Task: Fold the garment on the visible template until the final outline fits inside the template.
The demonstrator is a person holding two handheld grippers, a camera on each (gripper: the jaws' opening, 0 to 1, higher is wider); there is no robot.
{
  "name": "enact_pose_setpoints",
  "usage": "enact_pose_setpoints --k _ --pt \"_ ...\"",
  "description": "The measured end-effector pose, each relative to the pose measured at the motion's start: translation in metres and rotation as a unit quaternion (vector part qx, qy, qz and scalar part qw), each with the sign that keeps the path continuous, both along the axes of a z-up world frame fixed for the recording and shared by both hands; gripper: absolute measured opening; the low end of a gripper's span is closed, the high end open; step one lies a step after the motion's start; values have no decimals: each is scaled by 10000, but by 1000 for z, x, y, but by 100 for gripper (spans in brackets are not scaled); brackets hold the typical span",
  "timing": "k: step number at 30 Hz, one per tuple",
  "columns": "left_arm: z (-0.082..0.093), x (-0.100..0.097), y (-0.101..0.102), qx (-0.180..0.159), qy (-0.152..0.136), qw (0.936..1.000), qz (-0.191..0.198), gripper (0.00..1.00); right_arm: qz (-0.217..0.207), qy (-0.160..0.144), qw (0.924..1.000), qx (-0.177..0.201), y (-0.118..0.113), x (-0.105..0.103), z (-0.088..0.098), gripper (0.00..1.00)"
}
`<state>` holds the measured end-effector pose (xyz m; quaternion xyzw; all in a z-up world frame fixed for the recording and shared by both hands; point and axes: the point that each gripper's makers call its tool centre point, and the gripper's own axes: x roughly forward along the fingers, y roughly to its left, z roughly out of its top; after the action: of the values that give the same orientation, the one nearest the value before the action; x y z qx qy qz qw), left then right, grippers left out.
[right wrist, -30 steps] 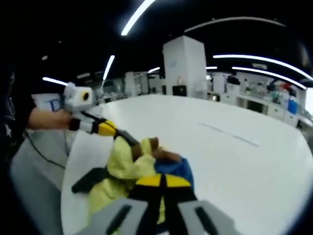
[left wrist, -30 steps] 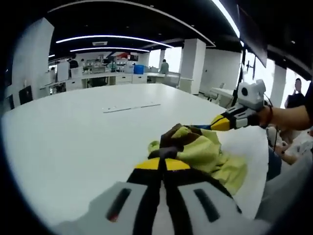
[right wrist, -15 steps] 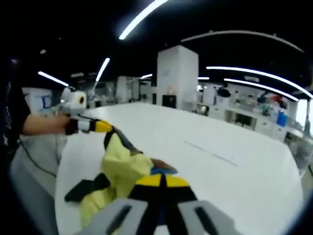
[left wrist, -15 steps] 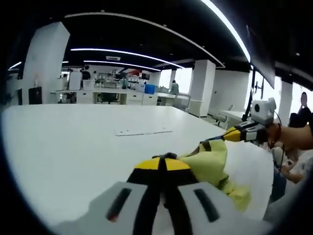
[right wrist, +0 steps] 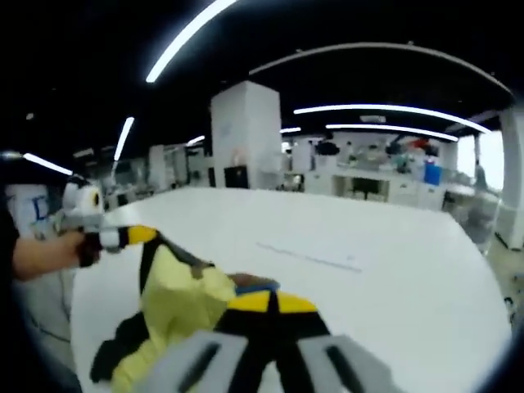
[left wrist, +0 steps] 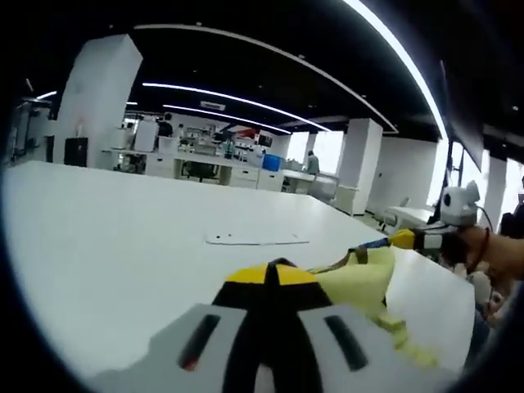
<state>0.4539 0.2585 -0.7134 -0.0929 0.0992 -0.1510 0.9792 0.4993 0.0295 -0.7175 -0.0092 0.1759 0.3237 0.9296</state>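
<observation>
A yellow garment point(left wrist: 366, 282) with dark trim hangs stretched between my two grippers above a white table point(left wrist: 123, 237). In the left gripper view my left gripper point(left wrist: 274, 274) is shut on one edge of it, and the right gripper point(left wrist: 407, 239), held by a hand, grips the far edge. In the right gripper view the garment point(right wrist: 176, 295) shows yellow, black and a bit of blue; my right gripper point(right wrist: 268, 301) is shut on it, and the left gripper point(right wrist: 135, 237) holds its other end. A thin outlined template point(left wrist: 255, 239) lies flat on the table beyond the garment, also seen as the template point(right wrist: 307, 257).
The white table point(right wrist: 393, 278) is wide, with its edge close to the person on the near side. Behind it stand white pillars point(left wrist: 94, 106), benches with lab gear and several people far off.
Both grippers have lifted and pulled apart, stretching the crumpled garment out between them. Both views have tilted up, so more of the room and less of the table shows.
</observation>
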Motion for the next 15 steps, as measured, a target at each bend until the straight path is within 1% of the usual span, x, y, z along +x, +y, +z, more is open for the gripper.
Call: enact_pose_setpoints --k 2,4,5,7,8,9,12,15 --pt "-3 10 4 -119 -22 9999 73 0 -266 133 9994 190 -3 12 -4 0" --pt "-5 17 5 -190 -12 9997 156 0 -433 211 9985 260 -6 22 -8 0" --pt "-6 20 4 -207 -7 9996 189 0 -481 227 9983 250 -7 28 -11 0" --pt "-12 29 5 -247 38 9994 252 0 -550 275 9978 254 -6 29 -14 0" --pt "-14 33 7 -265 61 9992 280 0 -635 329 9971 274 -7 35 -19 0" --pt "-20 41 10 -314 96 9989 336 0 -658 336 9969 260 -7 38 -21 0" --pt "-30 52 17 -494 177 9974 486 0 -819 415 9956 198 -9 51 -32 0" --pt "-41 64 19 -677 212 9959 560 0 -1000 534 9932 246 -10 56 -43 0"
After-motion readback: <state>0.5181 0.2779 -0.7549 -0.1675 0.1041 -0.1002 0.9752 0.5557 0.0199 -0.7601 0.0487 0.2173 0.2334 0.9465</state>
